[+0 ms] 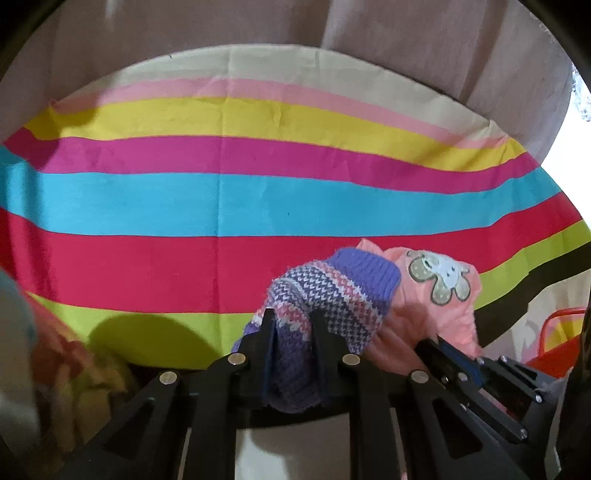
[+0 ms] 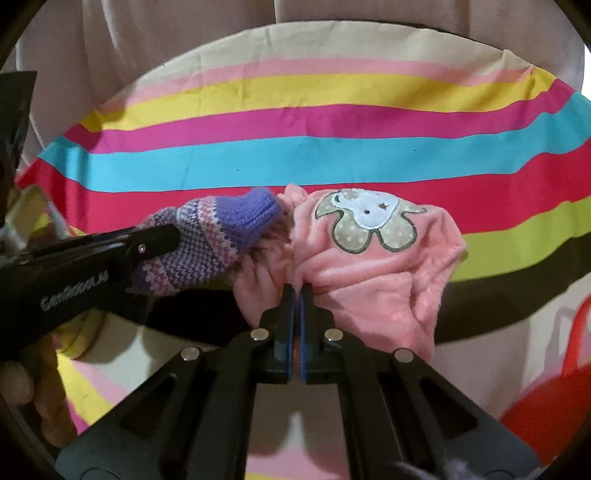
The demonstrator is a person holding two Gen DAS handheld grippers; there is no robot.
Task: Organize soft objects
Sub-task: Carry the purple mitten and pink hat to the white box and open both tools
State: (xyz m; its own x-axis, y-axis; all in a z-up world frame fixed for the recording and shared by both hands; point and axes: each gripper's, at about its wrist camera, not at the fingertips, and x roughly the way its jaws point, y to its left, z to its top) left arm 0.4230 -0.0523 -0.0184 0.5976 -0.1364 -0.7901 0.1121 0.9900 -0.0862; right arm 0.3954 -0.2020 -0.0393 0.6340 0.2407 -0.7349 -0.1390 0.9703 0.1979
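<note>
My left gripper is shut on a purple striped knitted piece, held above the striped cloth's near edge. It also shows in the right wrist view, with the left gripper coming in from the left. My right gripper is shut on a pink fleece garment with a grey flower and white bunny patch. The pink garment sits just right of the knitted piece and touches it. The right gripper shows at the lower right of the left wrist view.
A rainbow-striped cloth covers the surface, with a beige curtain behind. A pile of blurred soft items lies at the lower left. A red basket stands at the lower right.
</note>
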